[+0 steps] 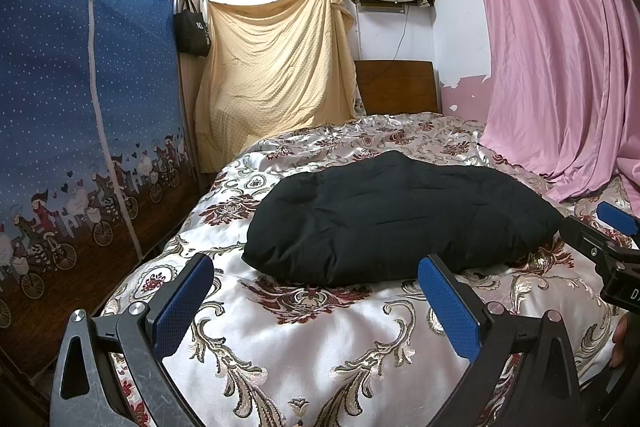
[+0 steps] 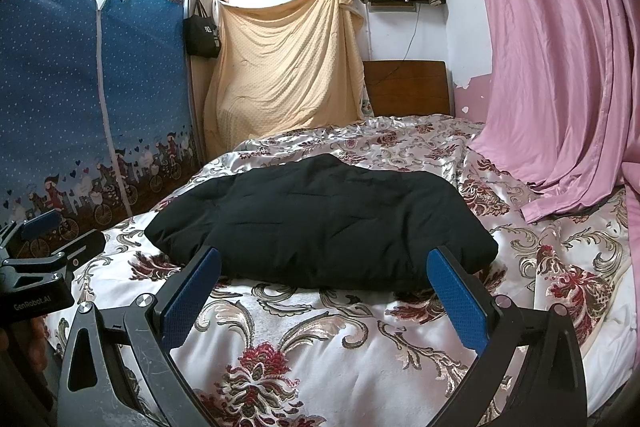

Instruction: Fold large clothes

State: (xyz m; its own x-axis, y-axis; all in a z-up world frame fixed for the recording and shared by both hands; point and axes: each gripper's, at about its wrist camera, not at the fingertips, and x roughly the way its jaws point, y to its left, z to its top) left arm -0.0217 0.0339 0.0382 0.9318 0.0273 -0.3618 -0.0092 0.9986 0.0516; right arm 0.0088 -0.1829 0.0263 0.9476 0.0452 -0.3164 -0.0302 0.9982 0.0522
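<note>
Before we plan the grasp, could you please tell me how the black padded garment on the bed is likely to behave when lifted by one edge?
The black padded garment looks puffy and quilted, so it is probably light for its bulk. Its soft creases suggest it will sag and unfold rather than stay flat. It may also slide easily on the glossy floral bedspread.

Both wrist views low over bed (image 1: pixel 304 339), facing headboard (image 2: pixel 406 87); share near black garment (image 2: pixel 320 223).
</note>
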